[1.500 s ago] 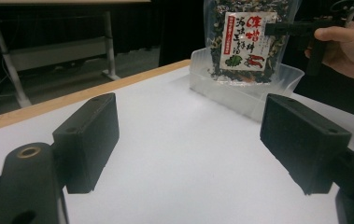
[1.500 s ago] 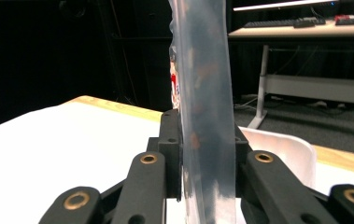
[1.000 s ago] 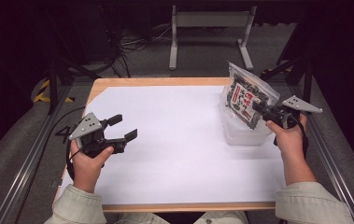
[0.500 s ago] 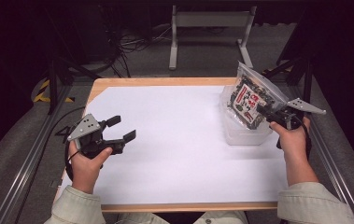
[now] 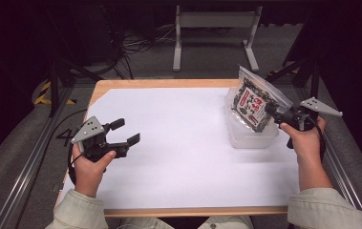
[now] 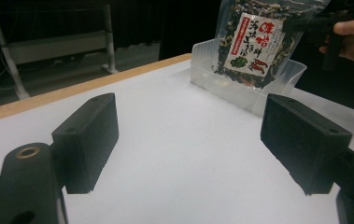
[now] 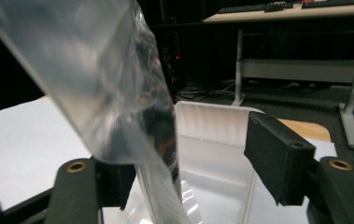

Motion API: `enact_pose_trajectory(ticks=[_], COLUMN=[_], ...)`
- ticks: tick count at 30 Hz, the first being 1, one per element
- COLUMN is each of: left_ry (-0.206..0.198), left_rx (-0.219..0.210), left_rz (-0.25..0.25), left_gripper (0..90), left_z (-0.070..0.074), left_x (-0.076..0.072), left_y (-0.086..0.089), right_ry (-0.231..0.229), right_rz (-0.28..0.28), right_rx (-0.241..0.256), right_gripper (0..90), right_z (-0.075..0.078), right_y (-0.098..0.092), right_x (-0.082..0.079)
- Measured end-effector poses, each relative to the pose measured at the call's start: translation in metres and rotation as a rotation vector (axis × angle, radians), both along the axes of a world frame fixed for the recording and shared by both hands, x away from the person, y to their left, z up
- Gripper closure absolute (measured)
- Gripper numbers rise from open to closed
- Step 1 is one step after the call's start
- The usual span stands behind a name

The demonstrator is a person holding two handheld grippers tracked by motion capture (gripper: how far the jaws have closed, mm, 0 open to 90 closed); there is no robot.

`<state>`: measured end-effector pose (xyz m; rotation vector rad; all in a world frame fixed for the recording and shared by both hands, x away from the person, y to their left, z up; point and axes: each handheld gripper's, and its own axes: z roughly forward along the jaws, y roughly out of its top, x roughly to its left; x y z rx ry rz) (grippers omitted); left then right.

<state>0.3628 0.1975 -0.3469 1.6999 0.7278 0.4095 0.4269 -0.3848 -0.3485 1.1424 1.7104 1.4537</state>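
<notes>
Table: we find a white-covered table [image 5: 183, 148] with a wooden edge.
Packet: we record a clear plastic snack packet [image 5: 255, 101] with a printed label, standing tilted in a clear plastic tub [image 5: 250, 136] at the table's right side; its lower end sits inside the tub.
Right tongs: the right tongs [image 5: 270, 110] are at the packet's right edge. In the right gripper view the jaws stand apart, the film lying against one jaw and clear of the other; we judge them not clamped.
Left tongs: the left tongs [image 5: 127, 131] hover over the table's left side, jaws wide apart, holding nothing.
Handling: we judge the packet light, soft and slippery, its contents crushable; take hold on the flat sealed top strip or side edge.
</notes>
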Motion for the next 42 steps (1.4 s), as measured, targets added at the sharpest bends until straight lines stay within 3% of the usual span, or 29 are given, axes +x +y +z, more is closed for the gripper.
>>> enact_pose_trajectory(ticks=[9,25,29,34,42], left_ry=[-0.003,0.001,0.003,0.013,0.012], left_rx=[0.011,0.010,0.015,0.024,0.050], left_rz=[-0.013,-0.013,-0.017,-0.021,-0.045], left_gripper=[20.1,20.0,19.8,19.5,18.5], left_z=[-0.001,-0.001,-0.002,-0.004,-0.005], left_x=[0.001,0.000,-0.002,-0.007,-0.018], left_y=[-0.004,-0.004,-0.005,-0.003,-0.002], right_ry=[-0.032,-0.080,-0.130,-0.162,-0.137], right_rz=[0.065,0.174,0.185,0.230,0.339], right_rx=[-0.067,-0.062,-0.081,-0.077,-0.063], right_gripper=[29.1,28.4,28.1,27.6,27.8], right_z=[0.016,0.035,0.051,0.069,0.077], right_y=[0.008,0.035,0.042,0.055,0.089], right_x=[-0.025,-0.054,-0.067,-0.081,-0.100])
